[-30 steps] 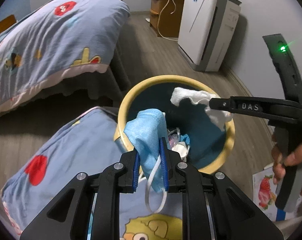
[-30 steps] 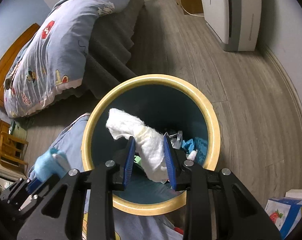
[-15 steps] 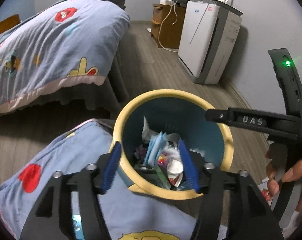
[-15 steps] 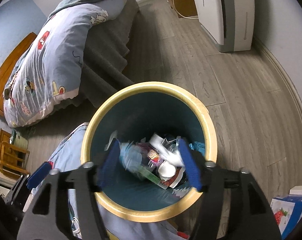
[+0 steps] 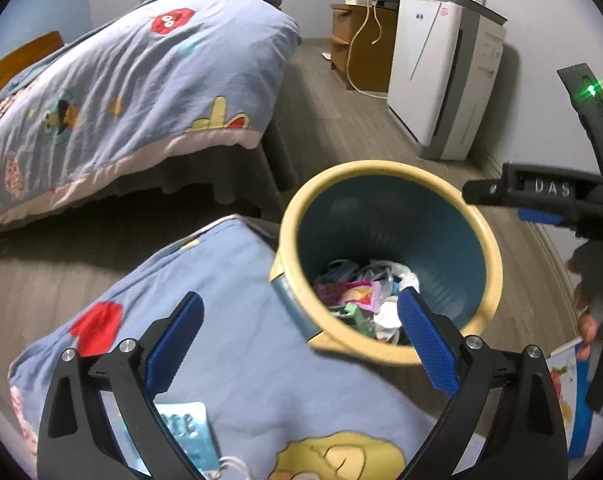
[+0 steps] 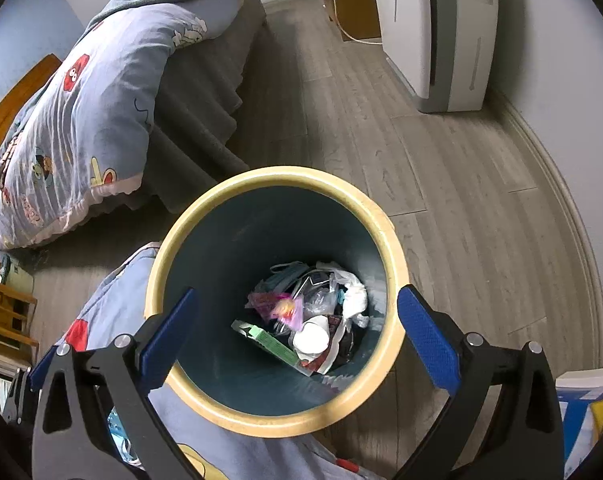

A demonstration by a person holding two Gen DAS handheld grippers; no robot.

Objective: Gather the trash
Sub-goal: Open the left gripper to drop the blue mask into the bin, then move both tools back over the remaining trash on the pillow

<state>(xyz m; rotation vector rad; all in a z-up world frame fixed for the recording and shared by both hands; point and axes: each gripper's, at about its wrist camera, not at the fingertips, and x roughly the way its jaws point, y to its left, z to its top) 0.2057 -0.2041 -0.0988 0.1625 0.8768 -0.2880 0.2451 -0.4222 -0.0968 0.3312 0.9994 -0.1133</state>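
A round bin with a yellow rim (image 5: pixel 497 252) (image 6: pixel 393 240) and dark teal inside stands on the wood floor. Trash (image 5: pixel 365 292) (image 6: pixel 313 312) lies at its bottom: a white tissue, a blue face mask, wrappers, a green box. My left gripper (image 5: pixel 297 340) hangs over the bin's near-left edge and the quilt, its jaws opening wide with nothing between them. My right gripper (image 6: pixel 293 332) is right above the bin's mouth, jaws also opening wide and empty. In the left wrist view the right gripper (image 5: pixel 533 200) reaches in from the right, held by a hand (image 5: pixel 589 320).
A blue cartoon quilt (image 5: pixel 221 360) (image 6: pixel 97 320) lies beside the bin, with a light blue packet (image 5: pixel 185 436) on it. A bed (image 5: pixel 121 80) (image 6: pixel 81 100) stands at the left. A white air purifier (image 5: pixel 441 76) (image 6: pixel 441 32) and a wooden cabinet (image 5: pixel 357 48) line the far wall. A printed box (image 5: pixel 569 392) sits at the right.
Both grippers have opened wide. The blue mask dropped from the left gripper and the white tissue from the right; both now lie in the bin. The left view shifted so the bin sits further right.
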